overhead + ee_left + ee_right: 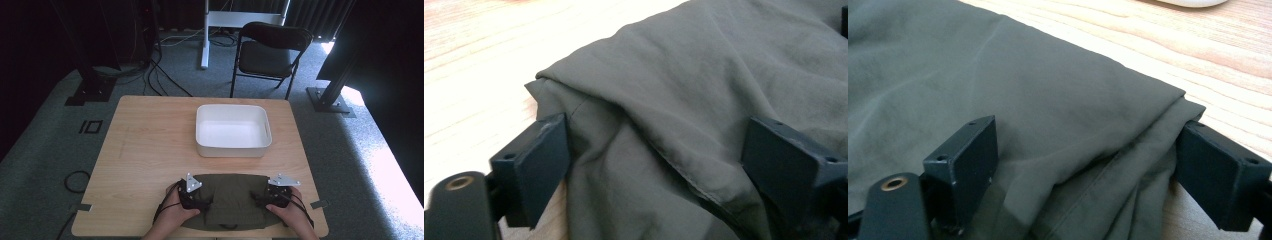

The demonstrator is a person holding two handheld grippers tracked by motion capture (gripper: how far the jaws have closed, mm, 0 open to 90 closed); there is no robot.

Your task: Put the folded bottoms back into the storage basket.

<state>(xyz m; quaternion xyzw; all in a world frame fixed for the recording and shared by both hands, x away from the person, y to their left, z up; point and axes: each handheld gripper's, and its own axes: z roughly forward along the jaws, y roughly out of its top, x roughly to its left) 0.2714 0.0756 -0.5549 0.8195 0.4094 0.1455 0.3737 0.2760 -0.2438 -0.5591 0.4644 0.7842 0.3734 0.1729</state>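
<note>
The olive garment [232, 200] lay folded at the tabletop's [150, 150] near edge. Both the left gripper [192, 197] and right gripper [272, 196] had fingers spread wide around its side folds, not clamped. The white bin [233, 148] beyond sat empty; moving the bundle seemingly remained.

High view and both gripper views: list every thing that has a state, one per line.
Olive cloth: folded, flat on the table's near edge.
White bin: empty, upright, apart from the cloth.
Left gripper: open, jaws astride the cloth's left folded edge.
Right gripper: open, jaws astride the cloth's right folded edge.
Folding chair: unfolded, unoccupied, beyond the table.
</note>
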